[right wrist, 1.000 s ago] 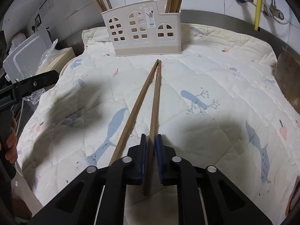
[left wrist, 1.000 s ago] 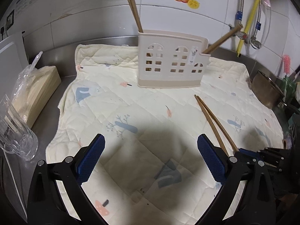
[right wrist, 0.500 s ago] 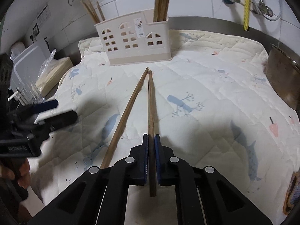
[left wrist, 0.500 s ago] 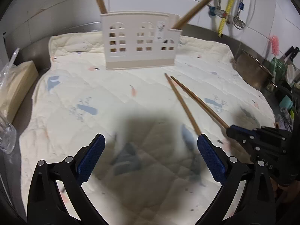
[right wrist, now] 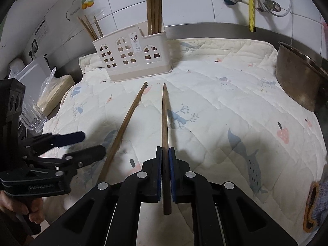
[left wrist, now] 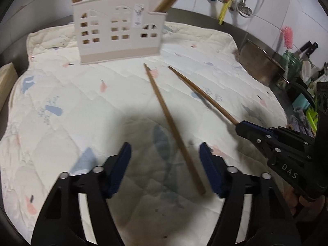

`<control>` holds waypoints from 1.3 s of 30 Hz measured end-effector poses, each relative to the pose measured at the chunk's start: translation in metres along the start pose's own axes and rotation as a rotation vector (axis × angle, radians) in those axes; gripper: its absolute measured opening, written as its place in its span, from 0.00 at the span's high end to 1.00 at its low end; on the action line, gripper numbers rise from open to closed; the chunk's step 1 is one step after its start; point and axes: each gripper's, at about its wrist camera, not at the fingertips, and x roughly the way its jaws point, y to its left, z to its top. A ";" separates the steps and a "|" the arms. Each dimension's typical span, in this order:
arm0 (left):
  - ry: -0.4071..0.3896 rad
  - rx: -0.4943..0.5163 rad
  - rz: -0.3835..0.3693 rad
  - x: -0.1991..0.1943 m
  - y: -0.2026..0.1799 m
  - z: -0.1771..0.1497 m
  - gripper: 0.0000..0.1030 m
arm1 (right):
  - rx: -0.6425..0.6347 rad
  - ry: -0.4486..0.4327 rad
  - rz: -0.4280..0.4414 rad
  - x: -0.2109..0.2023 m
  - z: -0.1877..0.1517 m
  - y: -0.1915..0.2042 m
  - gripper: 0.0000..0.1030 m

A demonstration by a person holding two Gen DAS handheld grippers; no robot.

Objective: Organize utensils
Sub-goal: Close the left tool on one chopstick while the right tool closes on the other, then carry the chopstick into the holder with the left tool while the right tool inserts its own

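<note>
A beige utensil holder (left wrist: 119,28) (right wrist: 131,61) with window cut-outs stands at the back of the quilted mat (left wrist: 61,106), with several chopsticks upright in it. My right gripper (right wrist: 165,160) (left wrist: 244,126) is shut on one brown chopstick (right wrist: 164,123) (left wrist: 201,92) and holds it above the mat, tip toward the holder. A second chopstick (left wrist: 172,127) (right wrist: 125,123) lies on the mat. My left gripper (left wrist: 165,164) (right wrist: 82,143) is open, its jaws either side of that chopstick's near end, not touching it.
A metal pot (right wrist: 301,78) (left wrist: 260,63) sits at the mat's right edge. A clear glass (right wrist: 32,116) and a wrapped beige pack (right wrist: 55,90) stand off the mat on the left. Taps and hoses (right wrist: 250,4) hang on the tiled wall.
My right gripper lifted its chopstick off the mat, apart from the other one. My left gripper moved forward and right over the lying chopstick, and its jaws narrowed.
</note>
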 end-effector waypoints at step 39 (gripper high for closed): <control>0.026 0.030 0.024 0.010 -0.006 0.007 0.95 | 0.014 -0.041 -0.003 -0.013 0.003 -0.001 0.94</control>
